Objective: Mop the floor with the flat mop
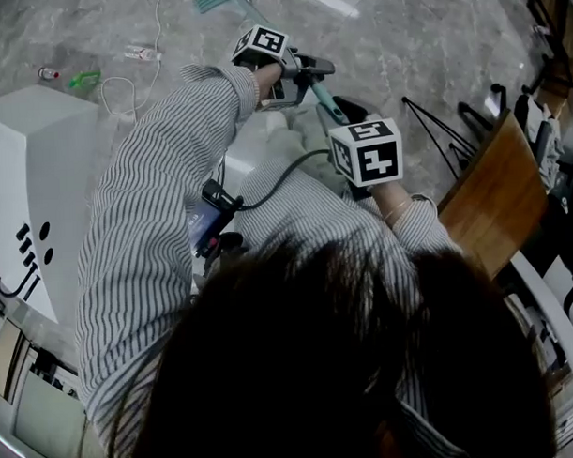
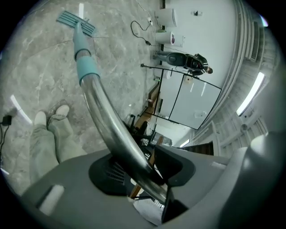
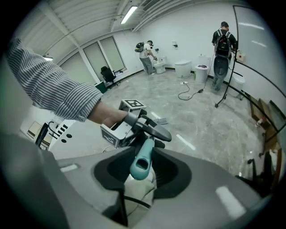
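Your right claw [image 3: 139,179] clenches the teal handle end [image 3: 144,156], your left claw [image 2: 143,175] sits loose round the steel shaft [image 2: 100,112], and the flat mop head [image 2: 76,20] lies on the floor [image 2: 40,67] far ahead of it, so I judge most mopping remains.

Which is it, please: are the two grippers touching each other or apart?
Apart. The head view shows it: a bare stretch of mop pole runs between the left gripper and the right gripper, whose bodies do not meet.

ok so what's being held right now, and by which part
flat mop: right tongs grip its teal handle end; left tongs sit open round the metal shaft.
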